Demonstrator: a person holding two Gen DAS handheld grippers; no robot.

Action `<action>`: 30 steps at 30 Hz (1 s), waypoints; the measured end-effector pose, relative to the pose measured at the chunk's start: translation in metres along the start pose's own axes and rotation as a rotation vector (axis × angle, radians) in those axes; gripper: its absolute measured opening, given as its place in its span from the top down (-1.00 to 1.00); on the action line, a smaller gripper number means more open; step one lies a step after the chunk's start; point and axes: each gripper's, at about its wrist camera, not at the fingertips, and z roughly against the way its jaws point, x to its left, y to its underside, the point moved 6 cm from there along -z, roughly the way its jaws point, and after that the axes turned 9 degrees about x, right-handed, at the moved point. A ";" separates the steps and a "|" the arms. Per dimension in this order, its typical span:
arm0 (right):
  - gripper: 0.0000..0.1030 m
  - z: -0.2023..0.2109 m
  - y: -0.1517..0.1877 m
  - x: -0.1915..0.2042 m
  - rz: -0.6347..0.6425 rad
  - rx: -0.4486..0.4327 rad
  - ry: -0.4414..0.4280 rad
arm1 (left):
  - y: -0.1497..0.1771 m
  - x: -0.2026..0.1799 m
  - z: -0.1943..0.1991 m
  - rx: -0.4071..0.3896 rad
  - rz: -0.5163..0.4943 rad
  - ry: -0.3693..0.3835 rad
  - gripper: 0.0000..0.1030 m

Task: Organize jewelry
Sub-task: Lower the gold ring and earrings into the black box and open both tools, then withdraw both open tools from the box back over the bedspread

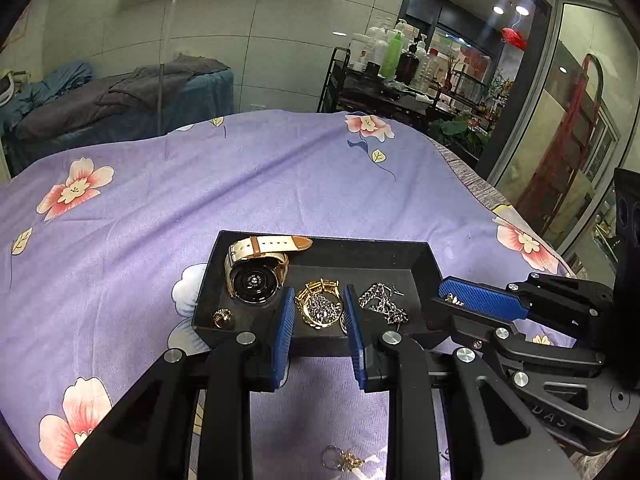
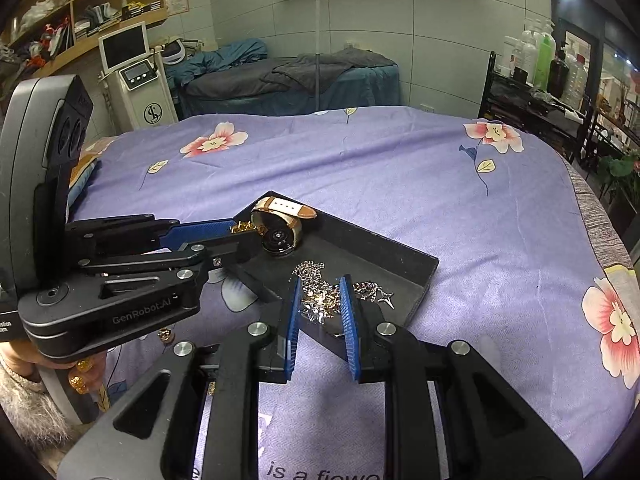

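A black tray [image 1: 360,248] lies on the purple flowered bedspread; it also shows in the right wrist view [image 2: 400,256]. In it lie a watch with a cream strap [image 1: 256,276], a gold bracelet with a dark chain [image 1: 320,306], a silver chain [image 1: 384,304] and a gold ring [image 1: 222,317]. My left gripper [image 1: 319,316] is open over the tray's near edge, around the gold bracelet. My right gripper [image 2: 322,312] is open above the silver chain [image 2: 320,300]. It also shows at the tray's right side in the left wrist view [image 1: 480,300].
A loose ring with gold charms [image 1: 342,459] lies on the bedspread [image 1: 240,184] under my left gripper. Another gold piece [image 2: 166,334] lies beside the tray. A treatment bed [image 2: 288,80], a floor lamp [image 2: 318,40] and a bottle shelf [image 2: 532,76] stand beyond.
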 end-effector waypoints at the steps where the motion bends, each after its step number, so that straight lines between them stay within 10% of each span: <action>1: 0.61 -0.001 0.000 -0.002 -0.004 0.002 -0.001 | -0.002 0.000 -0.003 0.003 0.000 -0.005 0.52; 19: 0.57 -0.019 0.000 -0.012 -0.003 0.011 0.035 | -0.006 0.010 -0.026 0.040 0.015 -0.040 0.48; 23: 0.14 -0.014 -0.001 -0.013 0.000 -0.007 0.056 | -0.006 0.016 -0.022 0.015 0.041 -0.052 -0.06; 30: -0.02 -0.007 0.002 -0.012 0.002 -0.012 0.078 | 0.000 0.026 -0.012 -0.006 0.069 -0.076 -0.38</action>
